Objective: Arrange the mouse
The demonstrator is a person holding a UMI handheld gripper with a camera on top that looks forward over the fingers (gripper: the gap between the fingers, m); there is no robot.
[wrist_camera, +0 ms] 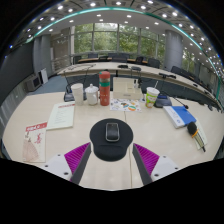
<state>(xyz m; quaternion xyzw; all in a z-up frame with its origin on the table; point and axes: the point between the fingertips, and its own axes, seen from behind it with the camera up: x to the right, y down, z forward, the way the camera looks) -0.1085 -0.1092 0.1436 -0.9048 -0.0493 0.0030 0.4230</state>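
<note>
Behind the desk (60, 140) we see a large office hall with tall windows and rows of further desks under ceiling lights. On our desk, going from its left edge, a red-and-white booklet (35, 140) lies near the front corner, then a sheet of paper (62, 116), then a white mug (77, 91) beside a white pot (92, 95) and a red canister (105, 82) toward the far edge. At the middle of the near edge the mouse (112, 131) sits on a round black mouse pad (111, 139), which we judge to be its proper home (the task's goal seems close). Our tool (111, 158) is spread wide, holding nothing, fingers to either side just short of the pad, lined up for a straight approach. Rightward stand a green-lidded cup (152, 96), blue papers (181, 116) and a pen (199, 135); nothing blocks the way to the mouse.
</note>
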